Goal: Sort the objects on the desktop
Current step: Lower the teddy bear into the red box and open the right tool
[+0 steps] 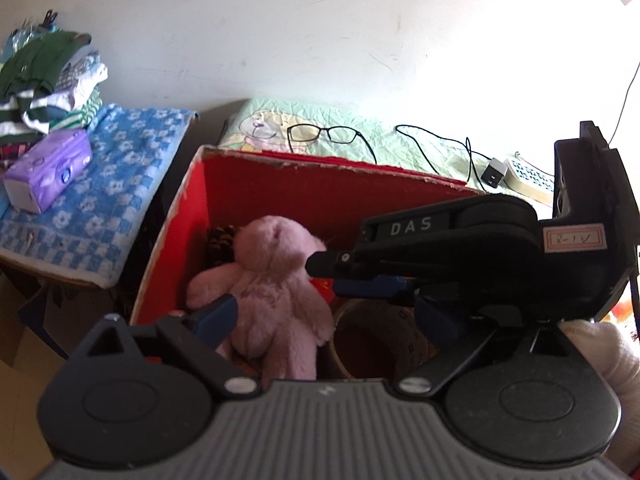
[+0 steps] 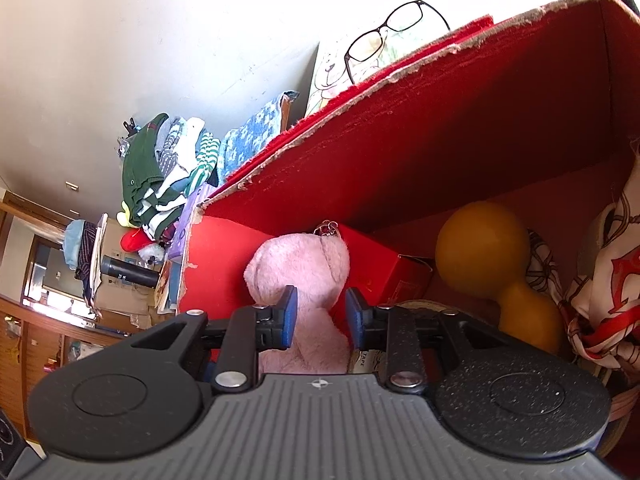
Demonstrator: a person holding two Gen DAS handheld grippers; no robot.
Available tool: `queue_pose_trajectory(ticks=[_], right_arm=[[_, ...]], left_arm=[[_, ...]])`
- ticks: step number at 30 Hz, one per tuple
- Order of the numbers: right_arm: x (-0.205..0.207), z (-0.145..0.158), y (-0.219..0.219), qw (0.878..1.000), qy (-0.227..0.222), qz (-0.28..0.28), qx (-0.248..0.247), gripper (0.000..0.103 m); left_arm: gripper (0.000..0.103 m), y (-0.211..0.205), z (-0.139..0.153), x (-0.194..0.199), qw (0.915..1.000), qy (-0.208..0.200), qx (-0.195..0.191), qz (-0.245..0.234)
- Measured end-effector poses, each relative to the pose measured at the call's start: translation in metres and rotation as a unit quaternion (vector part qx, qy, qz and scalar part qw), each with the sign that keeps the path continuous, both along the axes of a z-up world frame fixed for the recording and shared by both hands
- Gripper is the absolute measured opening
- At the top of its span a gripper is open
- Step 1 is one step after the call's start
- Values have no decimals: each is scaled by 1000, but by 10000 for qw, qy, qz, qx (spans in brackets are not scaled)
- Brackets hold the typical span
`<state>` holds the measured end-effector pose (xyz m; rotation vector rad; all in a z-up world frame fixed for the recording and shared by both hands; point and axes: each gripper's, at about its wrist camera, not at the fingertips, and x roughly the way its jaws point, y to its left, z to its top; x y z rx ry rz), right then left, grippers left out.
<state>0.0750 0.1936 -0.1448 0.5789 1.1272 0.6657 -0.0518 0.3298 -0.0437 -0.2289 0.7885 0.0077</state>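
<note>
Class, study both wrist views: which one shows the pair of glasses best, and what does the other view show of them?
The left wrist view. There the glasses lie whole and level on the pale green quilted cloth behind the red box. The right wrist view shows them too, tilted near the top edge, beyond the box's frayed rim.

left wrist cam: sits above the near edge of the red box (image 1: 256, 184), looks down and forward into it, wall behind.
right wrist cam: way closer, low inside the box's near edge, tilted sideways, facing its far wall (image 2: 460, 112).
both see: pink plush (image 1: 272, 292) (image 2: 304, 280), glasses (image 1: 324, 136) (image 2: 384, 36) past the far edge, clothes pile (image 1: 44, 80) (image 2: 168, 172).
</note>
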Motion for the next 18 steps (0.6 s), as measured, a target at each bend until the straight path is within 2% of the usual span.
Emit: queue_pose_trajectory(ticks=[7, 11, 14, 16, 18], right_arm=[[1, -1, 3, 10000, -43, -14, -44, 30], [-2, 0, 4, 9999, -115, 12, -89, 30], [-2, 1, 3, 9998, -190, 11, -15, 31], [-4, 4, 2, 9995, -309, -37, -74, 32], [-7, 9, 1, 9986, -503, 4, -140, 38]], left_arm=[[95, 1, -6, 1, 9998, -26, -153, 98], [94, 2, -13, 3, 9993, 90, -299, 193], [90, 2, -12, 3, 9991, 145, -269, 300], [89, 2, -8, 2, 9988, 156, -270, 367], [90, 1, -1, -1, 9986, 114, -208, 480]])
